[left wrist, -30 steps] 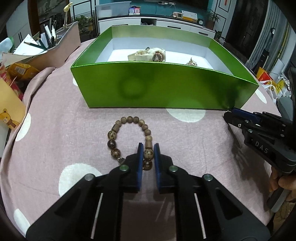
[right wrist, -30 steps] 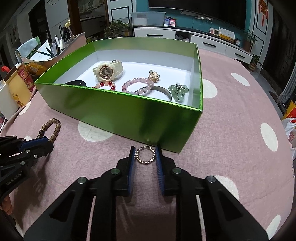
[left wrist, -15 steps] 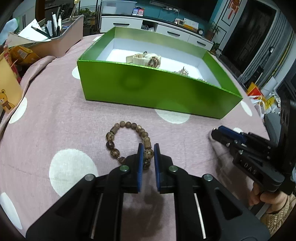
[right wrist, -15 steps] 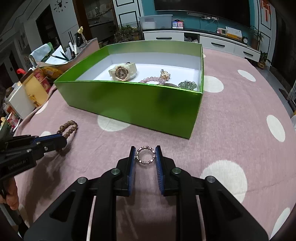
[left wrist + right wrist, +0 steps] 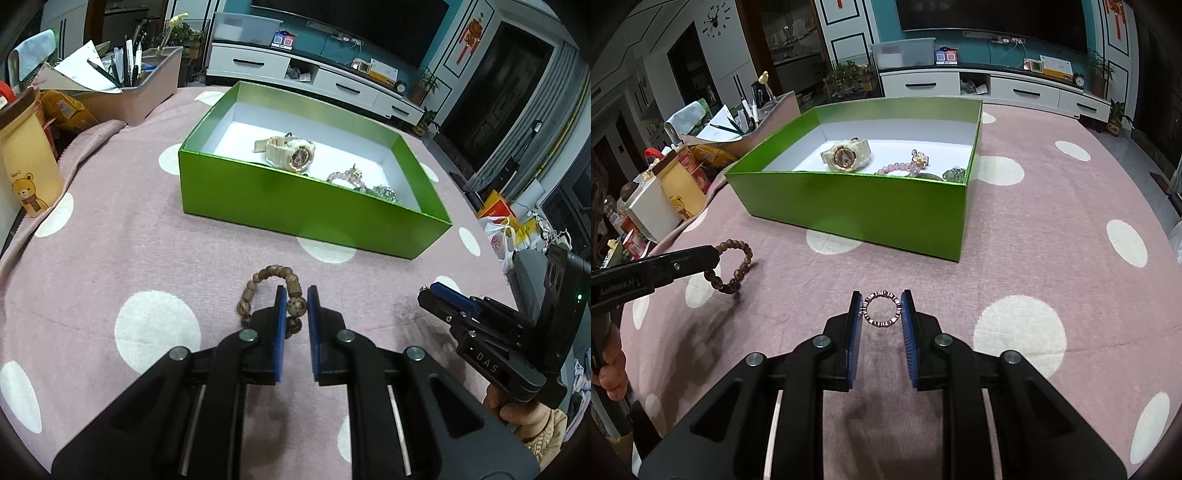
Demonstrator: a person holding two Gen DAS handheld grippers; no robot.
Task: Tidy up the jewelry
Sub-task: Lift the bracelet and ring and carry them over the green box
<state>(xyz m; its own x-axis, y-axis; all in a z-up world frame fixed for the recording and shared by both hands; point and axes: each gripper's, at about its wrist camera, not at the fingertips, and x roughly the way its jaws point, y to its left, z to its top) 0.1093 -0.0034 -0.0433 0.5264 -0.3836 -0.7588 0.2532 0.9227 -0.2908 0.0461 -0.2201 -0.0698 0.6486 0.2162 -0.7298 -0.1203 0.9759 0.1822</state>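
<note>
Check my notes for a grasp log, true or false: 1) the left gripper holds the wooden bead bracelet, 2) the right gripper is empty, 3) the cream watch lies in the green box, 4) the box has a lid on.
1) True: the left gripper pinches the wooden bead bracelet.
2) False: the right gripper holds a small sparkly ring.
3) True: the cream watch lies in the green box.
4) False: it is open on top.

Brown bead bracelet (image 5: 275, 291) hanging clamped in left hand-held gripper (image 5: 294, 295) above counter, small sparkly ring (image 5: 881, 308) held flat in right hand-held gripper (image 5: 881, 301), open green box (image 5: 857, 199) holding cream watch (image 5: 845, 154), pink bracelet (image 5: 897, 169)
</note>
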